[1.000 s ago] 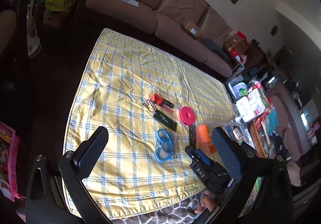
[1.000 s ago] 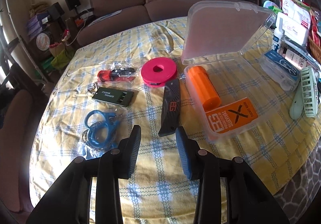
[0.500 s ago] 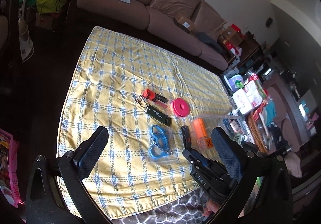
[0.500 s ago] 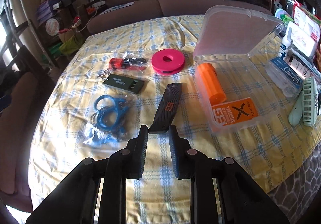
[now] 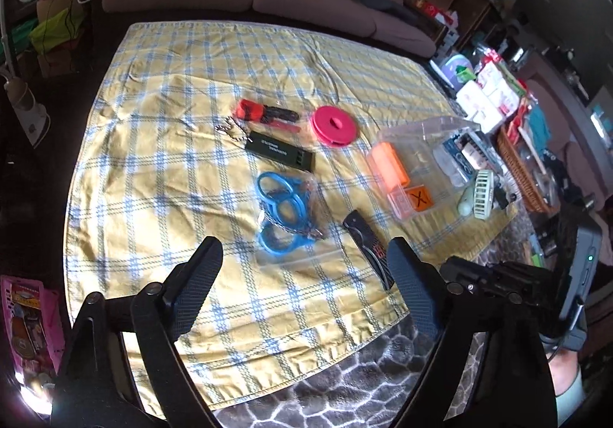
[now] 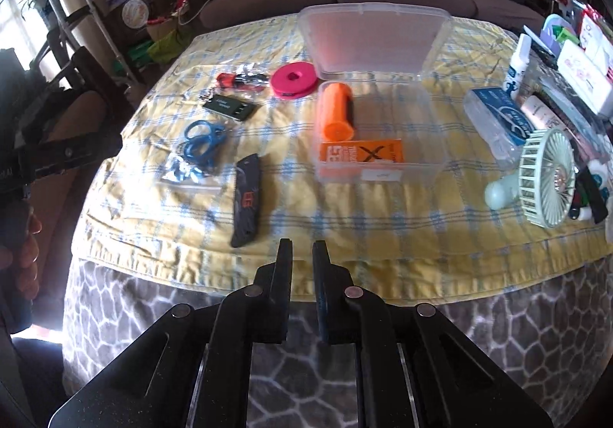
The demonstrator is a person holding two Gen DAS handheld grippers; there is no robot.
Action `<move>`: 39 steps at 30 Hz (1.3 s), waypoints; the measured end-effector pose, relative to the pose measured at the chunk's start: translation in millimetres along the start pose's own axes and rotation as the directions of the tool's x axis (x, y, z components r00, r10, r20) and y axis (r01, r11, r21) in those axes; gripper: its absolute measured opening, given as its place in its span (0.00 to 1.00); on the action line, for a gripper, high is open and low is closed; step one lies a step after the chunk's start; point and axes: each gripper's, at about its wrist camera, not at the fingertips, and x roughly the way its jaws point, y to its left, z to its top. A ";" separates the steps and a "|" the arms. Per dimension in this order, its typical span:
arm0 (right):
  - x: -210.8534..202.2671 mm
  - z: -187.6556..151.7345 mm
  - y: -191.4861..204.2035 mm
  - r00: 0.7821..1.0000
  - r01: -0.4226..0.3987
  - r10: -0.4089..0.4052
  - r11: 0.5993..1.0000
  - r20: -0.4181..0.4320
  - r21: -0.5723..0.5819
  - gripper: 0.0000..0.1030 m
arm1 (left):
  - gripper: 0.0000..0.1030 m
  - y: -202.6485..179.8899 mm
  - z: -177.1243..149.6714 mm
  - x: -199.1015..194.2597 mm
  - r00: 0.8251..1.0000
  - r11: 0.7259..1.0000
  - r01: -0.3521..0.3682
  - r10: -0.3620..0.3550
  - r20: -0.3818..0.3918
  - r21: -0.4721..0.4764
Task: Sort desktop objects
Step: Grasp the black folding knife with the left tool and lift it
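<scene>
Here, the left gripper (image 5: 302, 267) hovers over the checked cloth (image 5: 161, 144), jaws wide but closing on nothing; the right gripper (image 6: 302, 259) narrows, empty, just short of the knife (image 6: 247, 194) beside the clear box (image 6: 433, 129).

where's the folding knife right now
The folding knife lies near the front edge of the yellow checked cloth, left of the clear plastic box, right of the bagged blue rings.
</scene>
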 end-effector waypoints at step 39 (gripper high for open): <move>29.3 -0.4 8.3 0.954 -0.296 0.300 0.945 -0.007 0.139 0.06 | 0.19 0.1 -20.6 71.8 0.944 0.926 0.257 -0.302 -0.136 -0.275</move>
